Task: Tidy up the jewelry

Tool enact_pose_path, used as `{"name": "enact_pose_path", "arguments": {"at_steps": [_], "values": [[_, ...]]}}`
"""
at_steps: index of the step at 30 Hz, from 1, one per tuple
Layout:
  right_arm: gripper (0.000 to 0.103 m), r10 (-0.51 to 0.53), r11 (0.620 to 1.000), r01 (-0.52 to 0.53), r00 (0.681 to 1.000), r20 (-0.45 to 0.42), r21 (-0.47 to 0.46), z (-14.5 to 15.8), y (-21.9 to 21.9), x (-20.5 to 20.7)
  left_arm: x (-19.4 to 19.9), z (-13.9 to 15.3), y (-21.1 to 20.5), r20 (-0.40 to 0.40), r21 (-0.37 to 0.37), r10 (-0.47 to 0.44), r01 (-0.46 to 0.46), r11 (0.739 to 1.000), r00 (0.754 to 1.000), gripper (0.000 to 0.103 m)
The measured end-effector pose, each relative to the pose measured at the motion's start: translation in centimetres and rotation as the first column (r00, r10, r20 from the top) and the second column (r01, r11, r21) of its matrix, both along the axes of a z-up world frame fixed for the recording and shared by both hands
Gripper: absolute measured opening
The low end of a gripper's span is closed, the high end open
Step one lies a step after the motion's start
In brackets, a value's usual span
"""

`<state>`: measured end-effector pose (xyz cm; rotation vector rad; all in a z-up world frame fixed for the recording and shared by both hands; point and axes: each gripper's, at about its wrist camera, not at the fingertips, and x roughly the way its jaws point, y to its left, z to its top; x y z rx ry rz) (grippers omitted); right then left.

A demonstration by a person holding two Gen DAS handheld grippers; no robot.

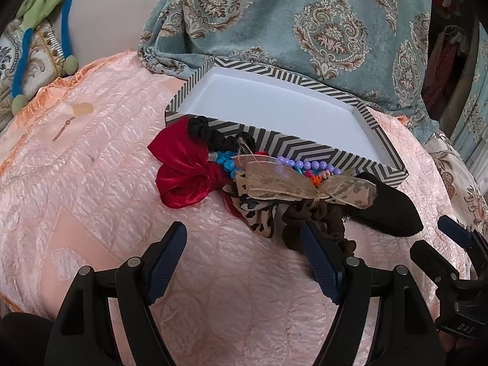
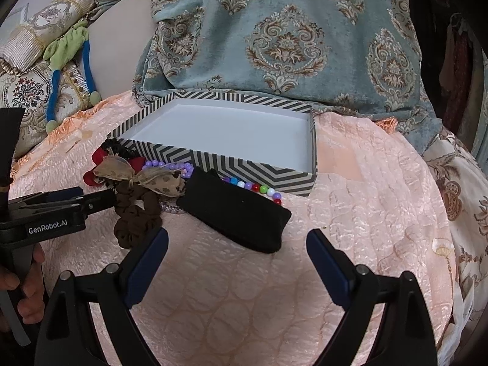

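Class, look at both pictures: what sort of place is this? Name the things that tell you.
Probably a bedroom, on a bed: a quilted peach bedspread, ornate patterned cushions at the left, and clothes hanging at the right edge.

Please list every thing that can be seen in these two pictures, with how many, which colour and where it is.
box: one, black and white zigzag outside, white inside, nothing in it, on the pink cover
pink cover: one, peach pink, under everything
red bow: one, red, at the left end of the pile before the box
black scrunchie: one, black, against the box wall
sheer bow: one, beige with dark spots, on top of the pile
brown scrunchie: one, brown, at the near edge of the pile
beads: several strands, purple, blue and mixed colours, along the box front
black pad: one, black, at the right end of the pile
patterned cloth: one, grey blue, behind the box
left gripper: black and blue, open, holds nothing
right gripper: black and blue, open, holds nothing
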<state>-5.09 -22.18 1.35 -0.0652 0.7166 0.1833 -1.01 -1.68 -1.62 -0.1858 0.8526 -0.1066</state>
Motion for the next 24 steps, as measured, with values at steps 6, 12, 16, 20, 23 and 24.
{"name": "enact_pose_path", "arguments": {"at_steps": [6, 12, 16, 20, 23, 24], "values": [[0.094, -0.001, 1.000, 0.001, 1.000, -0.001, -0.002, 0.02, -0.04, 0.04, 0.01, -0.04, -0.04, -0.002, -0.001, 0.004, -0.004, 1.000, 1.000, 0.062], [0.094, -0.002, 1.000, 0.002, 1.000, -0.003, 0.000, 0.01, -0.09, 0.05, 0.11, -0.08, -0.10, -0.005, 0.002, 0.001, -0.001, 1.000, 1.000, 0.062], [0.094, 0.000, 1.000, 0.000, 1.000, -0.006, -0.003, -0.02, -0.09, 0.06, 0.06, -0.05, -0.18, -0.003, 0.004, -0.001, 0.001, 1.000, 1.000, 0.062], [0.094, -0.002, 1.000, 0.002, 1.000, -0.004, -0.002, -0.03, -0.12, 0.06, 0.00, -0.12, -0.21, -0.004, 0.003, 0.001, -0.001, 1.000, 1.000, 0.062], [0.094, -0.001, 1.000, 0.001, 1.000, -0.006, -0.004, -0.09, -0.09, 0.06, -0.02, -0.12, -0.23, -0.003, 0.004, -0.001, 0.001, 1.000, 1.000, 0.062], [0.094, -0.001, 1.000, 0.001, 1.000, -0.005, -0.006, -0.07, -0.08, 0.07, 0.00, -0.11, -0.18, -0.003, 0.000, -0.003, 0.003, 1.000, 1.000, 0.062]]}}
